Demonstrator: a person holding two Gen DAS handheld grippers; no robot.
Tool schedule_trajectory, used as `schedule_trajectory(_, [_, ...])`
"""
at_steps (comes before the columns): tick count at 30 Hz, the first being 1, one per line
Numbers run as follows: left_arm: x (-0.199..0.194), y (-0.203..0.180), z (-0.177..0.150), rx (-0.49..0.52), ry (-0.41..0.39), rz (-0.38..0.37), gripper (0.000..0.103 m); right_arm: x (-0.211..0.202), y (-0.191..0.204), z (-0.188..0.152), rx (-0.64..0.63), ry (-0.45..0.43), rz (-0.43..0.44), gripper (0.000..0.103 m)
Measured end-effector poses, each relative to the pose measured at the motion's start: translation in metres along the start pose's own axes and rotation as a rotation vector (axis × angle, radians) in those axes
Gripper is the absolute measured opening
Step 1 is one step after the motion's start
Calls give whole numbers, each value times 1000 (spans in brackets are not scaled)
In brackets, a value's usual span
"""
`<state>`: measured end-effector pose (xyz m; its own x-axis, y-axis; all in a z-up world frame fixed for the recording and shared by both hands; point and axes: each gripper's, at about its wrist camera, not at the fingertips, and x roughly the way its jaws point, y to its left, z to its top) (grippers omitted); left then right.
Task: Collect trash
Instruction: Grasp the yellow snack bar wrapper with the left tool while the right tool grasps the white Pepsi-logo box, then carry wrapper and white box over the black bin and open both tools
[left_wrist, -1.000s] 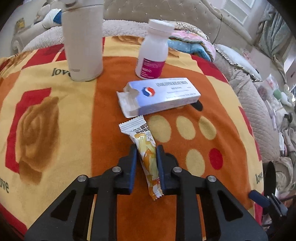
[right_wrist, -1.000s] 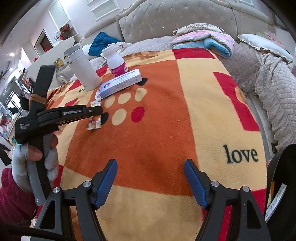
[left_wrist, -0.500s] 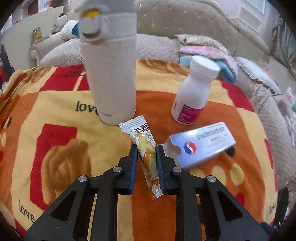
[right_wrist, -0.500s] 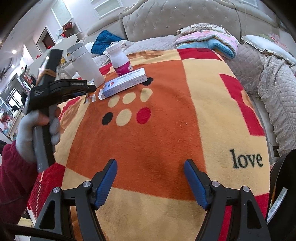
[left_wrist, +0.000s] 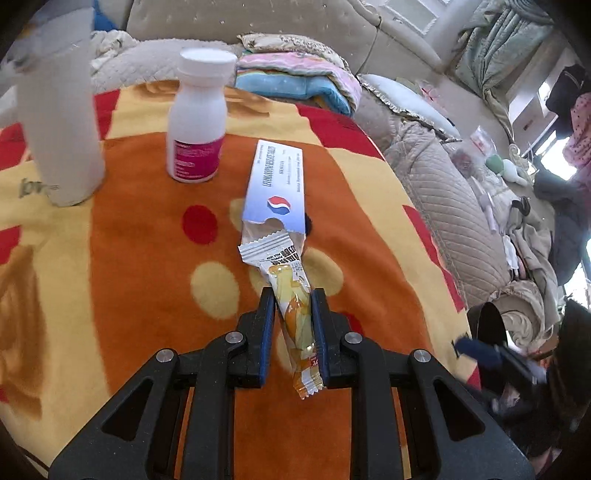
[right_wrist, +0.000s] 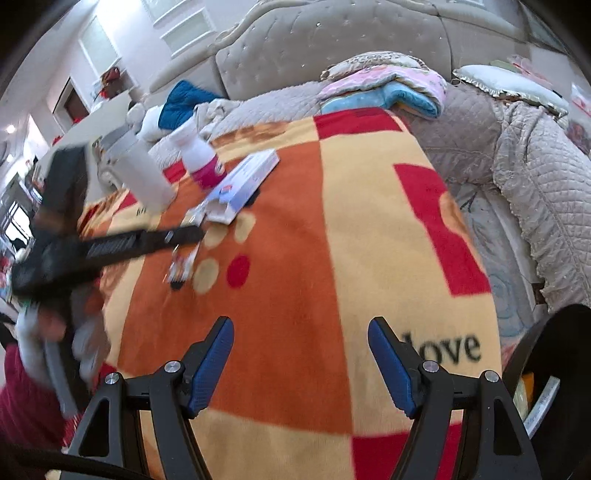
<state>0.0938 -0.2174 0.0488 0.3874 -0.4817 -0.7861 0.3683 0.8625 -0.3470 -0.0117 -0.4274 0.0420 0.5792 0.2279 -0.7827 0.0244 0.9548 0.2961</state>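
So my left claw (left_wrist: 293, 325) pinches the snack wrapper (left_wrist: 291, 295) tight — its long axis running straight out between the fingers, above the blanket (left_wrist: 147, 258) — while my right claw (right_wrist: 301, 360) gapes empty.

I see a blanket (left_wrist: 140, 295) patterned in orange, yellow and red covering the surface. Standing on it: a pale tumbler (left_wrist: 59, 122) and a white bottle (left_wrist: 197, 118) with a pink label. Lying beside them: an opened carton (left_wrist: 275, 188).
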Motion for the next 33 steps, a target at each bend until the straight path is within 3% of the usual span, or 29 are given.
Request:
schedule_trajectory(5, [-26, 20, -10, 1, -30, 143, 17, 23, 17, 29, -9, 0, 28, 73])
schedule_trajectory(10, [-39, 51, -22, -37, -33, 227, 17, 64, 50, 69, -34, 7, 38, 73])
schedule_trajectory(22, [-46, 71, -29, -58, -53, 257, 17, 148, 90, 136, -45, 67, -59, 74])
schedule_trajectory(23, [-46, 70, -30, -62, -51, 251, 17, 153, 91, 138, -51, 75, -64, 74])
schedule_trajectory(27, [-51, 65, -34, -57, -56, 234, 17, 151, 87, 130, -87, 76, -80, 56])
schedule_trajectory(33, [-59, 56, -50, -62, -46, 204, 17, 93, 74, 78, -110, 124, 39, 55])
